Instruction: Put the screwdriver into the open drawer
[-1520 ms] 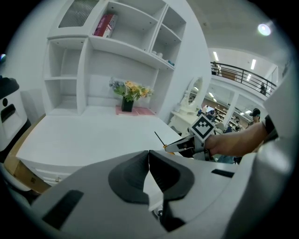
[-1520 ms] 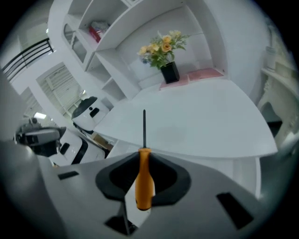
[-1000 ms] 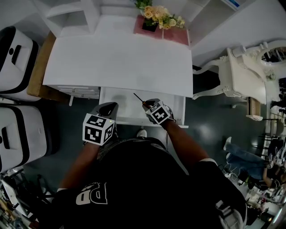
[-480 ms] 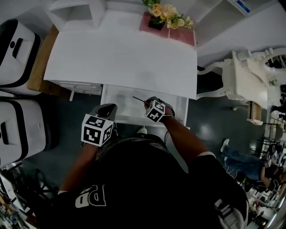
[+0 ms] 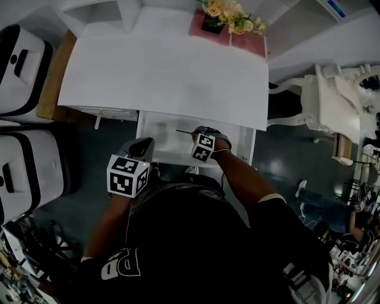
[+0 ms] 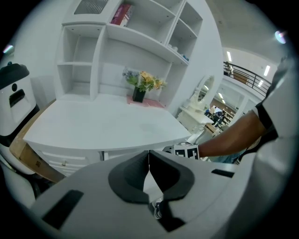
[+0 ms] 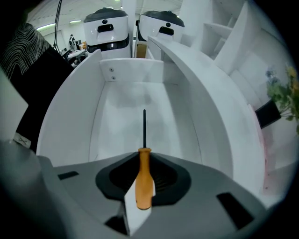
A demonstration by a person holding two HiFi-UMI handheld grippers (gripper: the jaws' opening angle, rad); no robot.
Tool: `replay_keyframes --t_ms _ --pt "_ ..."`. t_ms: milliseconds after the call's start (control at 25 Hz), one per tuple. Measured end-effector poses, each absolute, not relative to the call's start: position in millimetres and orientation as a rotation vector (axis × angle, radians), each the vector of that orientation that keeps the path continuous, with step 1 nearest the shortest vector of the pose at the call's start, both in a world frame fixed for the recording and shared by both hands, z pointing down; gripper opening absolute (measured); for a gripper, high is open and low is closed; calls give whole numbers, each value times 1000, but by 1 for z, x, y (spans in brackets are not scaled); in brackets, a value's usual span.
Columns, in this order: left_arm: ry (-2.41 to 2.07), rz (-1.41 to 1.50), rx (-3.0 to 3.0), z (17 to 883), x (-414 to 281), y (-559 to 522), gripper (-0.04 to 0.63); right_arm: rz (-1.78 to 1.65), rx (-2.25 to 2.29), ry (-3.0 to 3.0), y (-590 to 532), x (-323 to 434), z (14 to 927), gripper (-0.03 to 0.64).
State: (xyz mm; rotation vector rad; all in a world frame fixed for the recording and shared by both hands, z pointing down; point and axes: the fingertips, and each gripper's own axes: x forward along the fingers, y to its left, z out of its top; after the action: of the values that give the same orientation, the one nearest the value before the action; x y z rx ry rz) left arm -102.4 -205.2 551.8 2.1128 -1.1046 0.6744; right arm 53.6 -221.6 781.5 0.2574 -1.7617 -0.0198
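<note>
The screwdriver (image 7: pixel 143 179) has an orange handle and a thin dark shaft (image 7: pixel 144 127). My right gripper (image 7: pixel 144 161) is shut on the handle and points steeply down into the open white drawer (image 7: pixel 70 121). The shaft hangs over the drawer's bare floor. In the head view the right gripper (image 5: pixel 199 139) is over the drawer (image 5: pixel 155 127) under the desk's front edge, and the shaft (image 5: pixel 184 132) sticks out to the left. My left gripper (image 5: pixel 141 145) hovers at the drawer's near left corner. Its jaws meet with nothing between them in the left gripper view (image 6: pixel 149 154).
The white desk (image 5: pixel 160 71) carries a flower pot (image 5: pixel 228 15) on a pink mat at its back edge, under shelves (image 6: pixel 140 42). Two white and black machines (image 5: pixel 24 65) stand at the left, a white ornate chair (image 5: pixel 332 101) at the right.
My right gripper has sunk toward the drawer and rolled, so the screwdriver's shaft now points more level to the left. The left gripper has hardly shifted.
</note>
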Motion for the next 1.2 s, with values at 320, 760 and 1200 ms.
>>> replay_keyframes --t_ms 320,760,1200 --pt "-1124 663 2086 552 -105 -212 15 -52 195 -1715 -224 54 804 77" --pt "-1141 661 2044 557 -107 -208 15 -101 138 -1692 -223 49 816 78" --pt "-1158 665 2024 559 -108 -203 15 -104 116 -1677 -222 52 824 82"
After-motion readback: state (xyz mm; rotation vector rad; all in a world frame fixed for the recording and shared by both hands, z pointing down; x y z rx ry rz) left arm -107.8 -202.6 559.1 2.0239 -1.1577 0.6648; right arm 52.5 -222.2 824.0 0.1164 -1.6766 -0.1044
